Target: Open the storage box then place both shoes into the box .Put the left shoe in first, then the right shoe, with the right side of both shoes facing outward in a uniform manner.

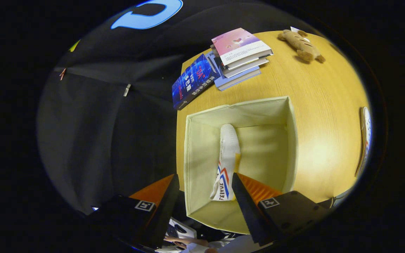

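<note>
gripper [202, 196] open above storage box [192, 168] | left shoe [227, 158] inside on its side | right shoe [365, 140] at table [322, 105] edge | risk: nudged off

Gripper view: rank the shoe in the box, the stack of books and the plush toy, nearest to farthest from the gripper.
With the gripper open above the box:
1. Shoe, inside the box, just ahead of the fingers.
2. Stack of books, on the table beyond the box.
3. Plush toy, at the table's far end.
</note>
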A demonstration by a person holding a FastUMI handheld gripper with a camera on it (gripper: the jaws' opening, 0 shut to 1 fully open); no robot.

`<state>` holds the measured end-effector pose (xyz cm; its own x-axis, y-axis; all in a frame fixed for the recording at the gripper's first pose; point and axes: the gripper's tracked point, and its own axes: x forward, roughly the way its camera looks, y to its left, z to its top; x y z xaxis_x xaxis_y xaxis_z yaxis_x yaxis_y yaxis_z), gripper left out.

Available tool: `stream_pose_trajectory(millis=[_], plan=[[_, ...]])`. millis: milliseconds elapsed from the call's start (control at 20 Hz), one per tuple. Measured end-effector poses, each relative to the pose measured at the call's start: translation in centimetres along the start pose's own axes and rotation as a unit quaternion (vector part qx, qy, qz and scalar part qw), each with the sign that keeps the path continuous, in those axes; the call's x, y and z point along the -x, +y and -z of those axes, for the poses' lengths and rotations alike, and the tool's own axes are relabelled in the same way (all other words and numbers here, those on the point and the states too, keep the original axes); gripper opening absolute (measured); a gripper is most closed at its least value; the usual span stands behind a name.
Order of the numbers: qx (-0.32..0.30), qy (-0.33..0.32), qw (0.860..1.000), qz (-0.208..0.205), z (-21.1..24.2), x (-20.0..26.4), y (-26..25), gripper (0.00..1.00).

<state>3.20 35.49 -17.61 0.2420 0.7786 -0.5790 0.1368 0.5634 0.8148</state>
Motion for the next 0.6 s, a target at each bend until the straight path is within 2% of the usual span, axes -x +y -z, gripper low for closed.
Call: stream_pose_trajectory(millis=[350,600], plan=[[0.008,-0.031,0.999,-0.024,-0.9,7.5,-3.3,0.92],[0.018,-0.067,0.998,-0.005,-1.5,14.5,-9.5,0.92]])
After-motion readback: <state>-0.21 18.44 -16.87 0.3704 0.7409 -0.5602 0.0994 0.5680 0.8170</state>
